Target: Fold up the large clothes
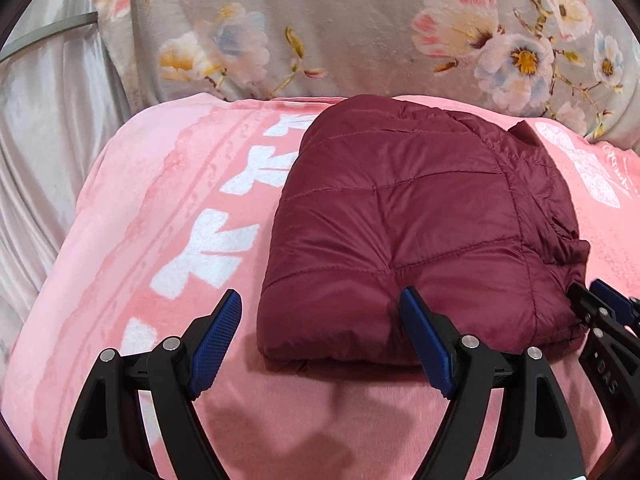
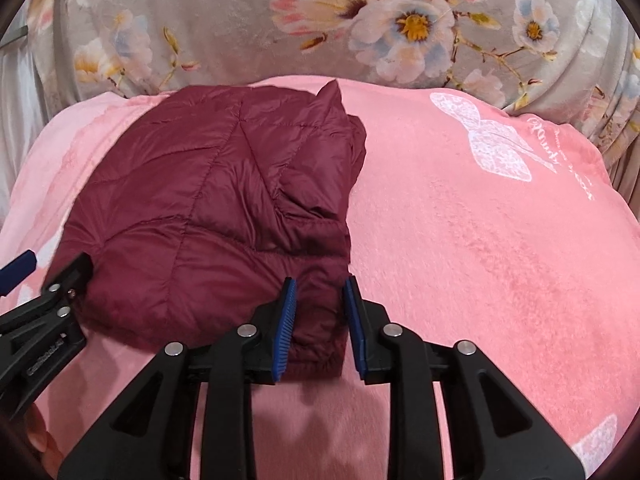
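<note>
A maroon quilted puffer jacket [image 1: 416, 224] lies folded into a compact bundle on a pink blanket [image 1: 160, 216]. It also shows in the right wrist view [image 2: 208, 208]. My left gripper [image 1: 322, 336] is open, its fingers straddling the bundle's near left corner; the right finger [image 1: 424, 336] presses into the fabric. My right gripper [image 2: 318, 320] has its fingers closed partway around the bundle's near right corner, with the maroon fabric between the blue pads. The right gripper shows at the right edge of the left wrist view [image 1: 600, 312], and the left gripper at the left edge of the right wrist view [image 2: 44, 288].
A grey floral blanket [image 1: 360, 28] is heaped behind the pink one. Shiny pale curtain fabric [image 1: 44, 128] hangs at the left. The pink blanket [image 2: 480, 232] spreads wide to the right of the jacket, printed with white bows [image 2: 488, 140].
</note>
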Motion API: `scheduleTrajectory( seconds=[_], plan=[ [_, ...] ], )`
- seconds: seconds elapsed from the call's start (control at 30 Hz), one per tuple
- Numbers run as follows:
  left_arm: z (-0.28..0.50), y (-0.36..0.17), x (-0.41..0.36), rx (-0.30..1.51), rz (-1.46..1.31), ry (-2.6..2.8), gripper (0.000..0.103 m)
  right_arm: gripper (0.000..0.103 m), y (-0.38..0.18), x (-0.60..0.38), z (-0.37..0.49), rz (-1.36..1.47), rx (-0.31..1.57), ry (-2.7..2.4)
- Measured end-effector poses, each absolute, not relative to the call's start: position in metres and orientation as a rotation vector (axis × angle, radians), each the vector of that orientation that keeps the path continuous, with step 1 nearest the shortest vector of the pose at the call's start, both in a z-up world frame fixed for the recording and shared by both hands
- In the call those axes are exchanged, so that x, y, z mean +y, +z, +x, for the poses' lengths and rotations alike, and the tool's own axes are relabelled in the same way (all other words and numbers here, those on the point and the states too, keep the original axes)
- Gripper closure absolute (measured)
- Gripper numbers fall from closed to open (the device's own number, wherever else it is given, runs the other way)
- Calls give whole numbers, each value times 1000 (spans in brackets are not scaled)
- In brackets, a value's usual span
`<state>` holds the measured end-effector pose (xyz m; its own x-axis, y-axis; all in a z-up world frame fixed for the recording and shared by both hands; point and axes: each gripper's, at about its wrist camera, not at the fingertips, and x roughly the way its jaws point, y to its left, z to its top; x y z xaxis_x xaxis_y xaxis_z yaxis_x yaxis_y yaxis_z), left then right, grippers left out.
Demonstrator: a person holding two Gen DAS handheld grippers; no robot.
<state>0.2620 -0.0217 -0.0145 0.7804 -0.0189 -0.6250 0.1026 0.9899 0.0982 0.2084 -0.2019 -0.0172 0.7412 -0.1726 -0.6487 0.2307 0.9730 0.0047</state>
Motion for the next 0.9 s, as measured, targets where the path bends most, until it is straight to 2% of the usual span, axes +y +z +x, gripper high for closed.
scheduleTrajectory(
  seconds=[0.03, 0.2, 0.27, 0.33, 0.53, 0.7, 0.9],
  plan=[
    [260, -13, -21, 672, 122, -69, 24, 66, -15, -202, 203, 90, 696, -221],
    [240, -8, -18, 670, 102, -71, 24, 61, -15, -196, 177, 58, 696, -221],
    [229, -7, -16, 668, 96, -74, 24, 53, -13, -193, 162, 61, 681, -215],
    [217, -8, -14, 662, 95, -75, 24, 38, -12, -191, 146, 75, 650, -205],
    [177, -21, -14, 654, 143, -73, 24, 19, -17, -175, 94, 37, 597, -238],
    [140, -31, -11, 629, 138, -80, 24, 13, -25, -170, 62, 45, 590, -250],
    [116, -42, -4, 642, 103, -71, 24, 10, -31, -162, 37, 28, 581, -254]
  ],
)
